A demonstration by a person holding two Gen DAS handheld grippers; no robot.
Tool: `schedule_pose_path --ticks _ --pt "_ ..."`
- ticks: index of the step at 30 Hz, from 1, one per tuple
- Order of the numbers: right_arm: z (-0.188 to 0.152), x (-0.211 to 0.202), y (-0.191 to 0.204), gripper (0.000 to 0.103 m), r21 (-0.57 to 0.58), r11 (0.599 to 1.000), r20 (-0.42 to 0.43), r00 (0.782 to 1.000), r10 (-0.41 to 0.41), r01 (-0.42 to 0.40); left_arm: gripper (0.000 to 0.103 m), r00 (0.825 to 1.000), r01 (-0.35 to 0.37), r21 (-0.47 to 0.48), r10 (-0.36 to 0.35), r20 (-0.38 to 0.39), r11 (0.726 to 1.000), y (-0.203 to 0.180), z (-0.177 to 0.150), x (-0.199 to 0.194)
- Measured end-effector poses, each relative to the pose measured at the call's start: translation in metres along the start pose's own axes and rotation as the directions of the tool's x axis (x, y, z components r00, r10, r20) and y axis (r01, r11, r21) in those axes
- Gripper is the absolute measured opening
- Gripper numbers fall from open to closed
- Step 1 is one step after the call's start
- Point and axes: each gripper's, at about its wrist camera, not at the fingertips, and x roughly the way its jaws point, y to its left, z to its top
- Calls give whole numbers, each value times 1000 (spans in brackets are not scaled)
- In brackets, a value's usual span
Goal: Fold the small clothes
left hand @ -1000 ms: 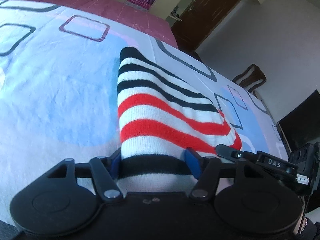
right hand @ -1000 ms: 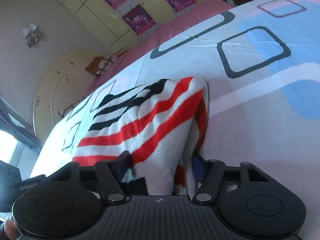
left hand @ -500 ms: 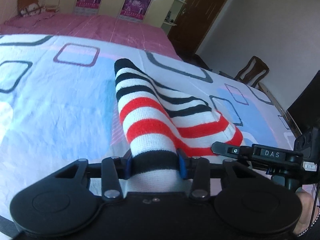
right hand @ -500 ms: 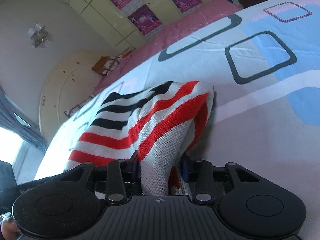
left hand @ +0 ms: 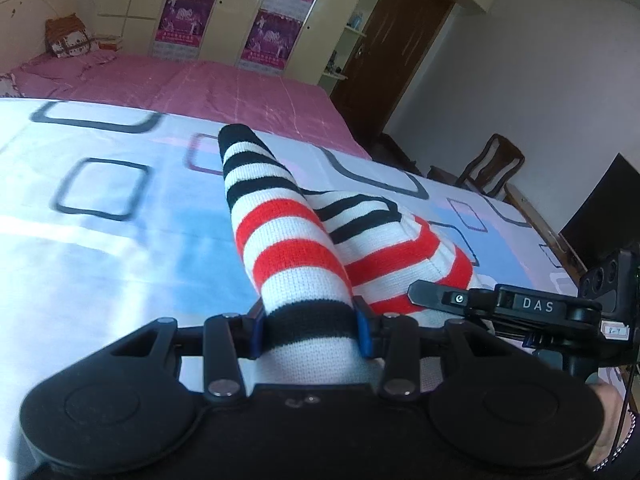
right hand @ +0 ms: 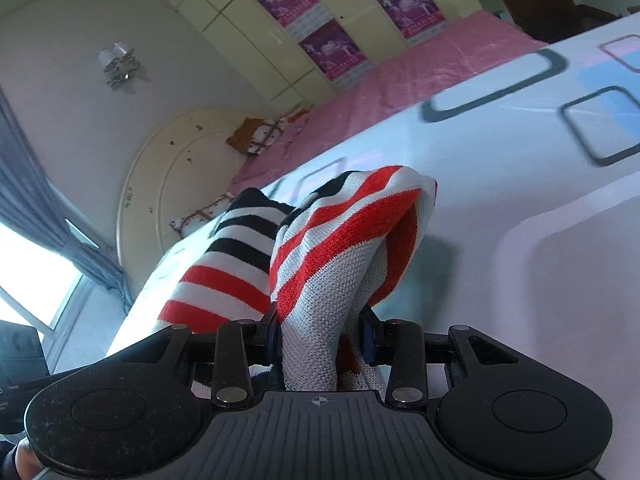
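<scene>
The left gripper [left hand: 310, 328] is clamped on one end of the striped knit garment [left hand: 288, 248], its blue pads [left hand: 363, 334] pressing a black band of the cloth from both sides; its jaws drew in onto the knit within the past second. From there the garment runs forward and away from the jaws as a raised, rounded fold of white, red and black stripes, its far tip ahead of the gripper and above the bedsheet [left hand: 100, 264], which is white and pale blue with dark rounded squares. The right gripper [right hand: 322, 340] likewise pinches a bunched corner of the same garment [right hand: 336, 248], and its jaws too narrowed onto the cloth a moment ago; the knit arches up and forward from them and casts a shadow on the sheet just to their right. Nothing here serves as a container. The left view alone shows the other hand-held tool to the right of its jaws, a brown door [left hand: 384, 44], a wooden chair [left hand: 494, 168] and a dark screen [left hand: 604, 208]. The right view alone shows a wall lamp [right hand: 118, 64], a rounded cream headboard [right hand: 176, 168], a blue curtain [right hand: 36, 200] and a bright window to the left of its jaws. Both show the pink bedcover [left hand: 200, 92] and purple posters [left hand: 272, 36] beyond.
</scene>
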Motion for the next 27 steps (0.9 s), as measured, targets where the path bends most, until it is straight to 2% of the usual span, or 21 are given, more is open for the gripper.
schedule_pose_path --ticks 4,9,13,19,23,25,27 --pt "-32 29 56 38 7 1000 21 1000 -14 14 40 1000 11 11 -11 9 1000 57 2 -37" --pt "-59 83 115 38 15 1000 7 1000 4 -4 40 999 -26 9 26 24 1000 121 11 -72" --pt "-71 126 146 38 9 1000 -3 1000 29 -29 40 997 -63 9 63 44 998 160 17 -86" --pt "-87 179 164 38 -9 999 -41 999 35 -36 40 991 -119 14 118 64 993 203 13 -89" --pt "-97 199 160 38 -44 998 -66 997 -40 37 46 981 -194 34 193 35 980 226 -5 -74" --pt "-98 202 154 43 -39 998 -70 996 -58 55 48 981 -187 7 187 56 982 232 -12 -73" --pt "-96 200 153 44 -59 994 -53 994 -97 94 48 980 -189 19 188 63 982 232 -12 -79"
